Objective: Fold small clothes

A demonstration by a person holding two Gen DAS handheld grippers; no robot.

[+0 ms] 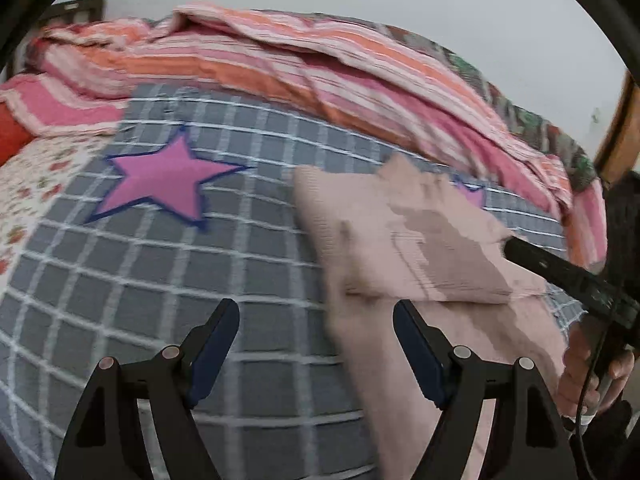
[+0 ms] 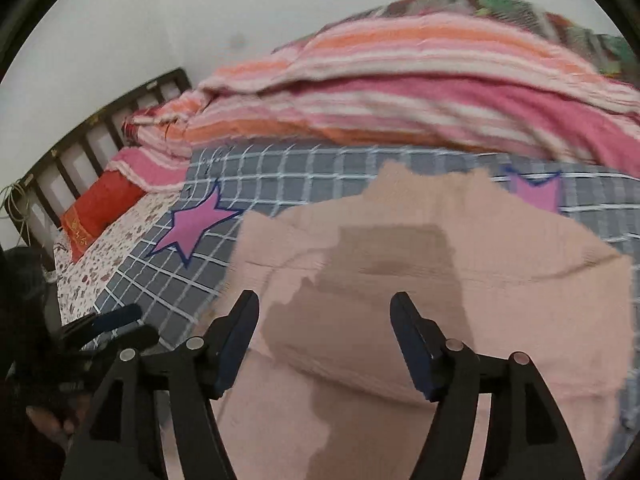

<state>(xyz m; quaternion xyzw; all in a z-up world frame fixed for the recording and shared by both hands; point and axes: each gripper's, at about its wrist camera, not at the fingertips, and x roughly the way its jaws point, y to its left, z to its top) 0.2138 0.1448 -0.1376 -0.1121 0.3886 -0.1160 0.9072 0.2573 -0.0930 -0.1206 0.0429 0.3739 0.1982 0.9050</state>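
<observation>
A small pale pink garment point(image 1: 404, 240) lies partly folded on a grey checked blanket point(image 1: 160, 272) with pink stars. It has a darker brownish patch in its middle. It fills the right wrist view point(image 2: 500, 280). My left gripper point(image 1: 316, 320) is open and empty, above the blanket at the garment's left edge. My right gripper point(image 2: 324, 312) is open and empty, just above the garment's near part. The right gripper also shows in the left wrist view point(image 1: 516, 246) at the garment's right side.
A rumpled pink and orange striped quilt point(image 1: 280, 64) lies along the far side of the bed. A red pillow point(image 2: 100, 208) and a floral sheet point(image 2: 116, 240) are at the left by a dark slatted headboard point(image 2: 80, 136). A white wall is behind.
</observation>
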